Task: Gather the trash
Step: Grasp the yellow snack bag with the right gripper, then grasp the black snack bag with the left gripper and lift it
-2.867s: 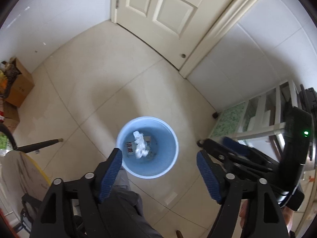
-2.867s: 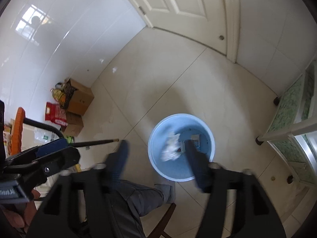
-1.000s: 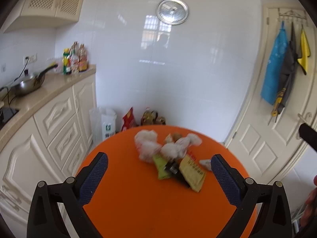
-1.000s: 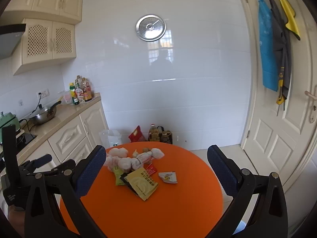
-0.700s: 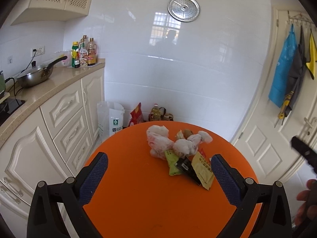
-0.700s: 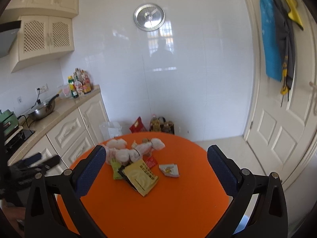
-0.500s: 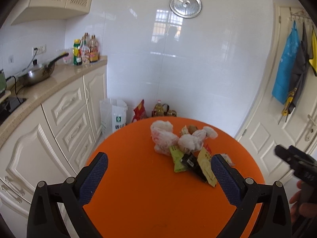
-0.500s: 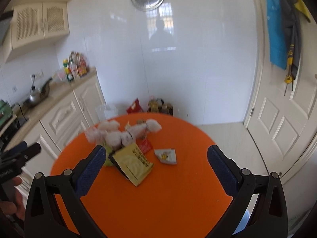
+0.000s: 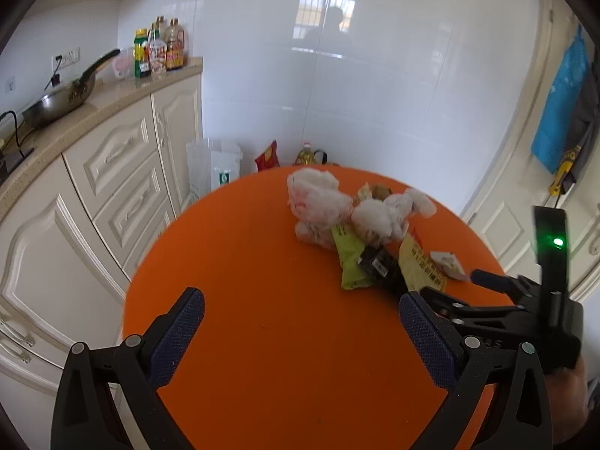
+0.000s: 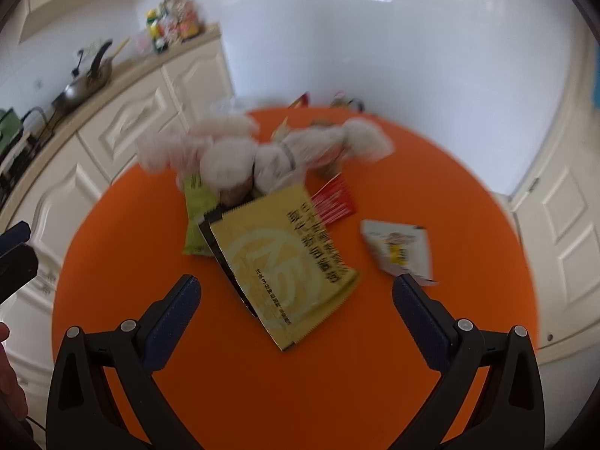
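A heap of trash lies on the round orange table (image 9: 262, 300) (image 10: 431, 195): crumpled white tissues and bags (image 9: 322, 202) (image 10: 240, 157), a green wrapper (image 9: 350, 258) (image 10: 197, 210), a black packet (image 9: 378, 266), a big yellow packet (image 10: 288, 258) (image 9: 422, 268), a red-striped wrapper (image 10: 333, 202) and a small white sachet (image 10: 399, 249) (image 9: 446, 262). My right gripper (image 10: 296, 322) is open, hovering just short of the yellow packet. My left gripper (image 9: 300, 332) is open over bare table, left of the heap. The right gripper's body shows at the right in the left wrist view.
Cream kitchen cabinets (image 9: 112, 172) with a wok (image 9: 56, 101) and bottles (image 9: 159, 52) run along the left. Bags (image 9: 213, 165) stand on the floor beyond the table. A white door (image 9: 525, 187) with hung cloths is at the right.
Both grippers swung up from the blue bin on the floor to the table. In the last half second the right gripper closed in on the yellow packet; the left one came nearer too.
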Demonstrator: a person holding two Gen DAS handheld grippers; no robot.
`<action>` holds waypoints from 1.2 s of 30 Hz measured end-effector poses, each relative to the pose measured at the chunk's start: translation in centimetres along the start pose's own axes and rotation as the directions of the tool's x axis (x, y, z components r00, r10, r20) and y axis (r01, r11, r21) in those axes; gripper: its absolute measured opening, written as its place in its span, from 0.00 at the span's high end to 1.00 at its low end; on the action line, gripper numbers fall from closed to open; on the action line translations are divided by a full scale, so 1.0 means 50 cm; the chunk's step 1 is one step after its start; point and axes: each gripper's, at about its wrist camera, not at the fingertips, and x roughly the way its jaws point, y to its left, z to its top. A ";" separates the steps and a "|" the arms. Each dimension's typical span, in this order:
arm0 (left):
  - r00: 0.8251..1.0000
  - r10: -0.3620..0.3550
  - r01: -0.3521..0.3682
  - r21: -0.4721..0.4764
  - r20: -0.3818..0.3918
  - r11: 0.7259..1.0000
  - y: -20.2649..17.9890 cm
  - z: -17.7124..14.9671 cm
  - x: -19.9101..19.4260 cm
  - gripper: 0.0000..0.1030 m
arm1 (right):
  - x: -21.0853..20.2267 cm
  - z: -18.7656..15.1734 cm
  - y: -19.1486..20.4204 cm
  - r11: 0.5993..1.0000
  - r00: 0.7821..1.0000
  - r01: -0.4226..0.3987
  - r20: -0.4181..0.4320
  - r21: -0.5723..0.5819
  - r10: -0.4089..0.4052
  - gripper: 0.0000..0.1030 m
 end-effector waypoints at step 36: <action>0.992 -0.011 0.017 0.048 -0.124 0.999 -0.086 0.043 0.250 0.01 | 0.042 -0.038 -0.064 0.995 0.995 -0.096 -0.003 0.016 0.096 0.68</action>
